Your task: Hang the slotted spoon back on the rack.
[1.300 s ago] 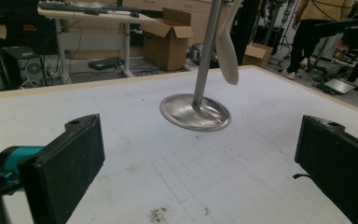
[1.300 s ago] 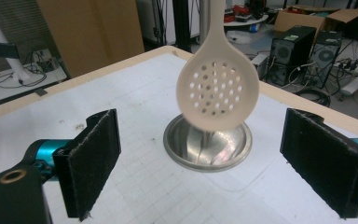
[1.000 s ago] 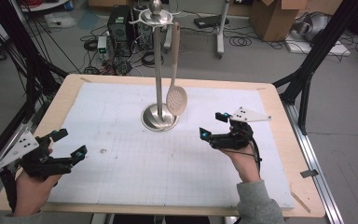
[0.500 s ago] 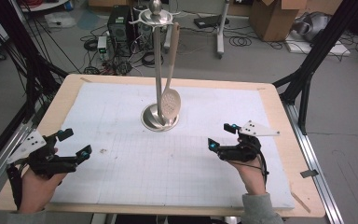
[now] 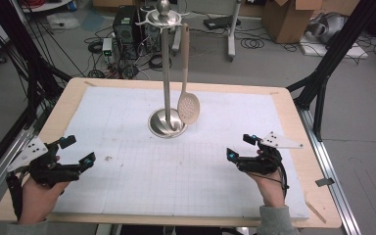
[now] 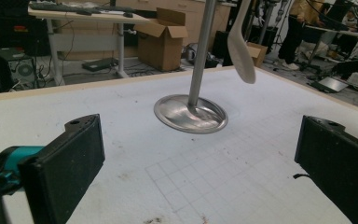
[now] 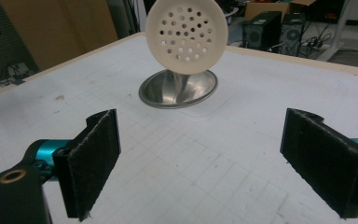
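At the far middle of the table, the slotted spoon (image 5: 188, 105) already hangs on the metal stand (image 5: 165, 73), while your left gripper (image 5: 73, 152) and right gripper (image 5: 240, 147) rest near you, jaws spread and empty, so little seems left.

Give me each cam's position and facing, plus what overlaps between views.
High view: above the person's side of the table, looking forward and down at the utensil stand and hanging skimmer; both hands with the left tongs and right tongs show.
Left gripper view: rides low on the left tongs, facing the stand; own black jaws show, wide apart.
Right gripper view: rides on the right tongs, facing the skimmer's perforated head; own jaws show, wide apart.
Shared: all three see stand base and skimmer.
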Motion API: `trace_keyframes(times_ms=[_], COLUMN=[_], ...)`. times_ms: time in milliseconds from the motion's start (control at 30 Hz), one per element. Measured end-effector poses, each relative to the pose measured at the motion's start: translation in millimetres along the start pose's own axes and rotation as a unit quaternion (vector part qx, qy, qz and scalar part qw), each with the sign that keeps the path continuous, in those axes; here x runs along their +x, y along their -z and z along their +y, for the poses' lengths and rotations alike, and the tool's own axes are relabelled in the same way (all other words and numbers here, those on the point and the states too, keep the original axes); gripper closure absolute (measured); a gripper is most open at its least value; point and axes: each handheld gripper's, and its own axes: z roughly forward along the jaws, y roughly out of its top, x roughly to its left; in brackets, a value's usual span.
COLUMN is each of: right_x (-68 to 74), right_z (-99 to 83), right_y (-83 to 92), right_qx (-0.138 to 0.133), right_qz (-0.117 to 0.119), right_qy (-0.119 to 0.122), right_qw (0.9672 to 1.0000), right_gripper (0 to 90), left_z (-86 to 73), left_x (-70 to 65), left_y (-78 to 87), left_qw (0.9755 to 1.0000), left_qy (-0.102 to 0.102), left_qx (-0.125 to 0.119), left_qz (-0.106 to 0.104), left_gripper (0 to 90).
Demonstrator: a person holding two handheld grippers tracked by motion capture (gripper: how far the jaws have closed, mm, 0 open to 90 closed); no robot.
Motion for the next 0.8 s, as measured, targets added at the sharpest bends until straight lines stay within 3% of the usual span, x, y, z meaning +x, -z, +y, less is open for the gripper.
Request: trace_keyframes(times_ms=[233,567,800], right_x=[-11.6,-23.6,-34.2], right_z=[-10.4,-24.1,-34.5], right_y=[12.5,31.3,43.9], right_qx=[-0.013,-0.039,-0.046], right_qz=[-0.049,-0.09,-0.112], right_qy=[-0.009,-0.04,-0.047], right_qw=[0.9987,0.9944,0.9915], right_gripper=[11.0,10.9,10.9], left_z=[-3.1,-11.3,-17.1], left_x=[4.3,14.1,23.4], left_y=[2.6,5.4,10.3], left_qw=[0.9999,0.9993,0.9982], left_qy=[0.002,0.006,0.012], left_qx=[0.003,0.008,0.008], left_qz=[0.012,0.037,0.058], left_gripper=[1.9,1.9,1.9])
